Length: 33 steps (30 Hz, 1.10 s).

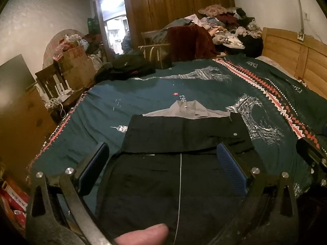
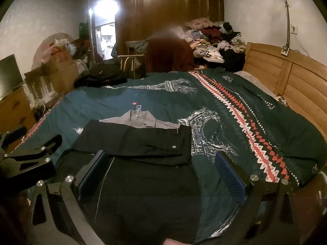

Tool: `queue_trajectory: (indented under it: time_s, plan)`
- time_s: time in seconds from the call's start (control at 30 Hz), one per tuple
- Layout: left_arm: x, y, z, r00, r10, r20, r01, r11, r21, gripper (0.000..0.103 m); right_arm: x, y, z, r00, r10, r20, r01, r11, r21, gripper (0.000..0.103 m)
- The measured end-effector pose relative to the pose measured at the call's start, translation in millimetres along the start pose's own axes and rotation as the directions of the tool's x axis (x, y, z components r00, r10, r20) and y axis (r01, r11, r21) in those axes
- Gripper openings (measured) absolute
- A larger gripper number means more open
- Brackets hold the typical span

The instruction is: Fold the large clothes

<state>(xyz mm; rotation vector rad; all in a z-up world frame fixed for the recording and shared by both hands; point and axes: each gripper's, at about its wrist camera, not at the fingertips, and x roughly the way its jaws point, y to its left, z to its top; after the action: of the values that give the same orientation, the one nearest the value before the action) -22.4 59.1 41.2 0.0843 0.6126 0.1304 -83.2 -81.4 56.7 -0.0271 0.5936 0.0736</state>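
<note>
A black jacket (image 1: pixel 175 175) with a grey collar panel (image 1: pixel 188 110) lies flat on the teal bedspread (image 1: pixel 132 94), sleeves folded across its chest. My left gripper (image 1: pixel 163 157) hangs open above the jacket's lower part, blue pads wide apart, nothing between them. In the right wrist view the same jacket (image 2: pixel 143 175) lies below my right gripper (image 2: pixel 161 163), which is also open and empty; its right finger sits over the bedspread (image 2: pixel 214 106). The left gripper (image 2: pixel 30 157) shows at the left edge there. The right gripper's tip (image 1: pixel 312 153) shows at the right edge of the left wrist view.
A wooden headboard (image 2: pixel 290 77) bounds the bed on the right. A pile of clothes (image 2: pixel 212 40) and a dark red cloth sit past the far edge, with a black garment heap (image 2: pixel 98 77) at the far left corner. Boxes, a chair and a dresser (image 1: pixel 22 118) line the left.
</note>
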Motion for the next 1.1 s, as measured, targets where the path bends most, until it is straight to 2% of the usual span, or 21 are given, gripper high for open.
queue_trajectory:
  time_s: [0.37,0.47,0.53,0.6,0.7,0.73,0.77,0.8,0.83,0.87,0.9,0.93,1.0,1.1]
  plan:
    - [14,7,-3,1.000,0.002,-0.021,-0.002,1.000,-0.001,0.103,12,1,-6,1.000,-0.001,-0.025,0.001,1.000,0.005,0.103]
    - [44,20,-15,0.999,-0.015,-0.051,0.015,1.000,0.011,0.103,28,1,-13,0.999,-0.003,-0.043,0.002,1.000,-0.008,0.103]
    - [84,37,-32,0.994,-0.016,-0.111,0.017,1.000,0.013,0.103,63,-2,-28,0.993,-0.027,-0.116,0.022,0.999,-0.048,0.103]
    - [134,65,-57,0.979,0.021,-0.204,-0.025,0.999,-0.020,0.103,111,-11,-55,0.973,-0.057,-0.222,0.042,0.997,-0.069,0.103]
    - [189,99,-86,0.949,0.059,-0.311,-0.084,0.994,-0.068,0.103,170,-25,-94,0.944,-0.064,-0.324,0.047,0.997,-0.061,0.103]
    - [207,109,-98,0.933,0.077,-0.353,-0.107,0.992,-0.068,0.103,191,-30,-107,0.929,-0.079,-0.361,0.059,0.996,-0.065,0.103]
    - [226,117,-112,0.907,0.091,-0.410,-0.129,0.989,-0.066,0.103,212,-35,-121,0.910,-0.097,-0.404,0.078,0.995,-0.064,0.103]
    - [235,121,-122,0.891,0.086,-0.446,-0.133,0.988,-0.074,0.103,227,-40,-132,0.896,-0.095,-0.434,0.080,0.995,-0.053,0.103]
    - [244,126,-131,0.881,0.048,-0.470,-0.108,0.989,-0.103,0.103,238,-42,-142,0.883,-0.093,-0.459,0.079,0.996,-0.050,0.103]
    - [244,130,-135,0.890,0.009,-0.456,-0.079,0.988,-0.135,0.103,251,-43,-153,0.867,-0.101,-0.488,0.083,0.995,-0.058,0.103]
    - [240,132,-138,0.907,-0.018,-0.421,-0.051,0.987,-0.152,0.103,257,-45,-161,0.864,-0.096,-0.494,0.079,0.995,-0.056,0.103]
    - [236,132,-140,0.913,-0.029,-0.406,-0.034,0.989,-0.146,0.103,258,-47,-164,0.869,-0.092,-0.485,0.079,0.996,-0.048,0.103]
    - [230,129,-142,0.913,-0.042,-0.405,-0.010,0.992,-0.124,0.103,260,-52,-169,0.879,-0.071,-0.471,0.072,0.997,-0.016,0.103]
    - [217,130,-145,0.904,-0.080,-0.420,0.037,0.993,-0.109,0.103,259,-63,-171,0.877,-0.006,-0.481,0.019,1.000,0.022,0.103]
